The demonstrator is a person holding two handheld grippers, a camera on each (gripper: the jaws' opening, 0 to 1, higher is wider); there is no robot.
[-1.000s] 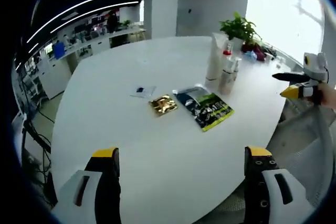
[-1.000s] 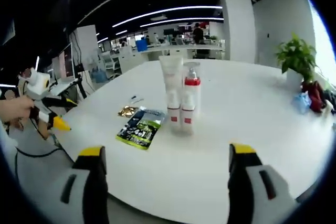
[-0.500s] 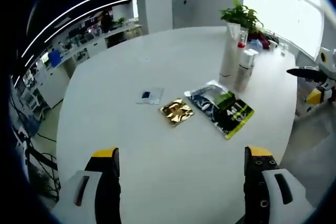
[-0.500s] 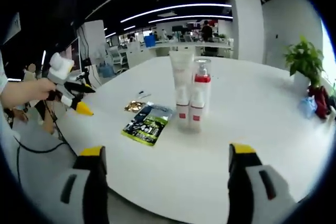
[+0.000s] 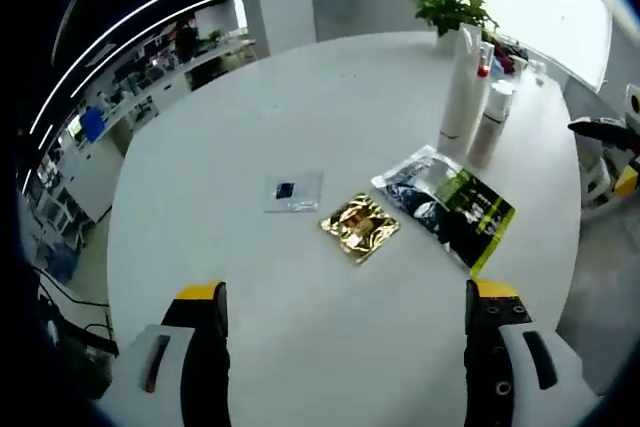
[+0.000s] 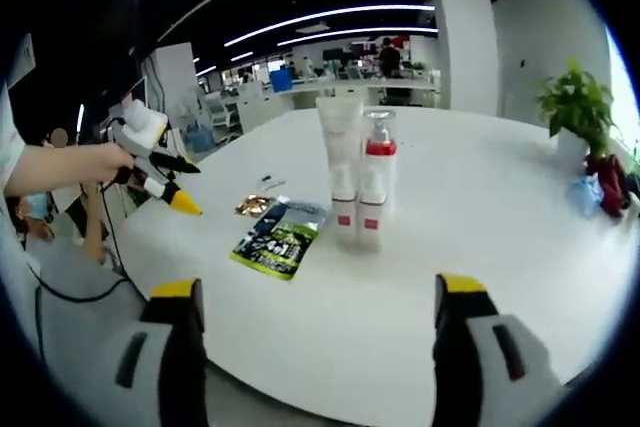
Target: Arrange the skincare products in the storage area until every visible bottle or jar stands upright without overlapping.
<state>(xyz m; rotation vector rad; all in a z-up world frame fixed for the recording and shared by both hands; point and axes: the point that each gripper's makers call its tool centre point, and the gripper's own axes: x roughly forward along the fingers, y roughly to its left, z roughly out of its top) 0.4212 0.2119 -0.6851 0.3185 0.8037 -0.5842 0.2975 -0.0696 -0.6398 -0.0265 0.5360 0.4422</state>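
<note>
On a round white table (image 5: 250,97) in an open office, the bottles (image 6: 358,182) stand upright in a tight cluster ahead of the wide, empty right gripper (image 6: 310,332), while three flat sachets (image 5: 360,227) lie ahead of the equally wide, empty left gripper (image 5: 345,332).

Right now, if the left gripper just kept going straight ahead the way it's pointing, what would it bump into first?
Probably the gold sachet lying flat on the white table, roughly centred between the open jaws of the left gripper. Depth is hard to judge, so it might meet bare tabletop first.
</note>
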